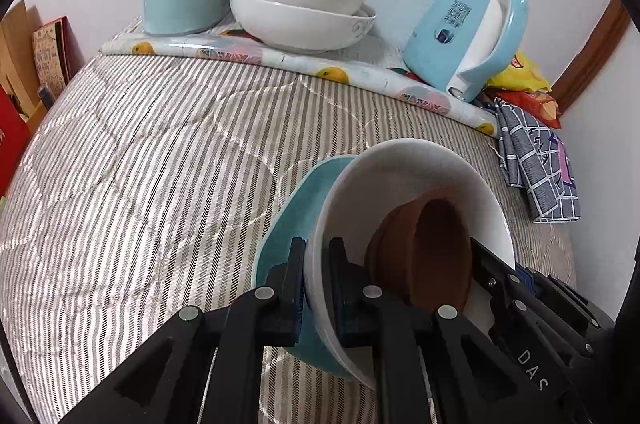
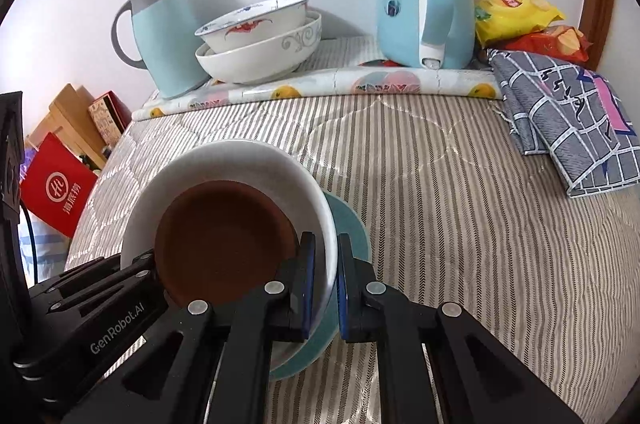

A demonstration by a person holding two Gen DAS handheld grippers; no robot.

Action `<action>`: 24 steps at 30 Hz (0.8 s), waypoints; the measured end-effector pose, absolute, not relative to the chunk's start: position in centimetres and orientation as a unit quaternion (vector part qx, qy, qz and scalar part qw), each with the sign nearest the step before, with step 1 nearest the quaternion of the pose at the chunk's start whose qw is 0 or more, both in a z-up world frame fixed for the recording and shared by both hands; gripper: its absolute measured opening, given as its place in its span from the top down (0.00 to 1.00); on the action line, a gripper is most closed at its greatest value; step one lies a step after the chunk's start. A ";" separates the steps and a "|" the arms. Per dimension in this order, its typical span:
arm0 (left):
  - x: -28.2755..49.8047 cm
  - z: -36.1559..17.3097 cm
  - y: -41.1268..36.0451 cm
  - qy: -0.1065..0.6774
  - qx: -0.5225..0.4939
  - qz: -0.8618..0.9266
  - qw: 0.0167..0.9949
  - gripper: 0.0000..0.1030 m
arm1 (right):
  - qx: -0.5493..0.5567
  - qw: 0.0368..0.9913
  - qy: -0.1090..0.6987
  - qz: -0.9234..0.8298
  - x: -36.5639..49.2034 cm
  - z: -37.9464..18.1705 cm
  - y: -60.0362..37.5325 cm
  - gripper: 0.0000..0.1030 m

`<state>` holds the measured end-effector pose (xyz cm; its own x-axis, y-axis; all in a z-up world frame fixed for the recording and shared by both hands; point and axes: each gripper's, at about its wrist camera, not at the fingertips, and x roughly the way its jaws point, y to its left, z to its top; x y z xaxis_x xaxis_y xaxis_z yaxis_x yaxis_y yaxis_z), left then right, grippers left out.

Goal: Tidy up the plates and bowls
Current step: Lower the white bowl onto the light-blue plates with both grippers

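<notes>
Both tongs, left (image 1: pixel 317 288) and right (image 2: pixel 326 284), pinch the white bowl (image 2: pixel 248 156), whose tilt might spill the brown saucer (image 2: pixel 224 236).

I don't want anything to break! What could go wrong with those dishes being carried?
The brown dish sits loose inside the white bowl, so a tilt could slide it out. Both grippers, left and right, pinch only the rims of the bowl and teal plate; the stack could slip.
</notes>
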<state>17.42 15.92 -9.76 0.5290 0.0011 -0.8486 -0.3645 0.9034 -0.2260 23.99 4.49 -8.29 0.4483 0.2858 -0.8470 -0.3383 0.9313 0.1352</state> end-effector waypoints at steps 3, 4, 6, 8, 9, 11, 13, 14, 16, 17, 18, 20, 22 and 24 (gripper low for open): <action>17.7 -10.4 15.9 0.478 -0.192 0.106 0.851 0.88 | -0.028 0.847 0.498 0.182 24.3 -8.9 4.6 0.91; 17.8 -10.6 15.9 0.480 -0.194 0.105 0.849 0.88 | -0.030 0.846 0.500 0.180 24.4 -9.2 4.6 0.91; 17.9 -11.2 15.9 0.483 -0.197 0.103 0.847 0.88 | -0.030 0.844 0.504 0.179 24.5 -9.5 4.6 0.91; 17.9 -11.3 15.9 0.480 -0.197 0.102 0.849 0.88 | -0.030 0.842 0.508 0.176 24.7 -9.9 4.6 0.91; 17.9 -11.2 15.9 0.480 -0.195 0.101 0.849 0.88 | -0.030 0.843 0.508 0.176 24.7 -10.0 4.6 0.91; 17.9 -11.3 16.0 0.480 -0.196 0.099 0.849 0.88 | -0.033 0.843 0.507 0.175 24.7 -9.9 4.6 0.91; 17.9 -11.3 16.1 0.481 -0.197 0.097 0.849 0.88 | -0.037 0.844 0.507 0.175 24.7 -10.0 4.7 0.91; 17.9 -11.3 16.1 0.481 -0.199 0.097 0.849 0.88 | -0.038 0.843 0.506 0.175 24.7 -10.0 4.8 0.90; 17.9 -11.3 16.1 0.480 -0.198 0.096 0.849 0.88 | -0.037 0.843 0.507 0.176 24.8 -10.0 4.7 0.90; 17.9 -11.3 16.1 0.480 -0.199 0.097 0.849 0.88 | -0.035 0.842 0.508 0.177 24.8 -10.0 4.7 0.90; 17.9 -11.4 16.1 0.480 -0.201 0.097 0.848 0.88 | -0.032 0.842 0.509 0.177 24.8 -10.0 4.6 0.90; 17.9 -11.3 16.0 0.481 -0.193 0.097 0.850 0.87 | -0.025 0.840 0.512 0.178 24.9 -10.1 4.5 0.90; 17.9 -11.4 16.1 0.483 -0.197 0.095 0.848 0.87 | -0.028 0.840 0.511 0.178 24.9 -10.1 4.5 0.90; 17.9 -11.4 16.2 0.484 -0.200 0.096 0.846 0.85 | -0.030 0.840 0.512 0.178 24.8 -10.1 4.6 0.90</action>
<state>17.92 16.17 -11.38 0.5128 -0.0309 -0.8580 -0.3561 0.9017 -0.2453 24.80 4.60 -10.05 0.4127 0.2680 -0.8706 -0.3305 0.9347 0.1311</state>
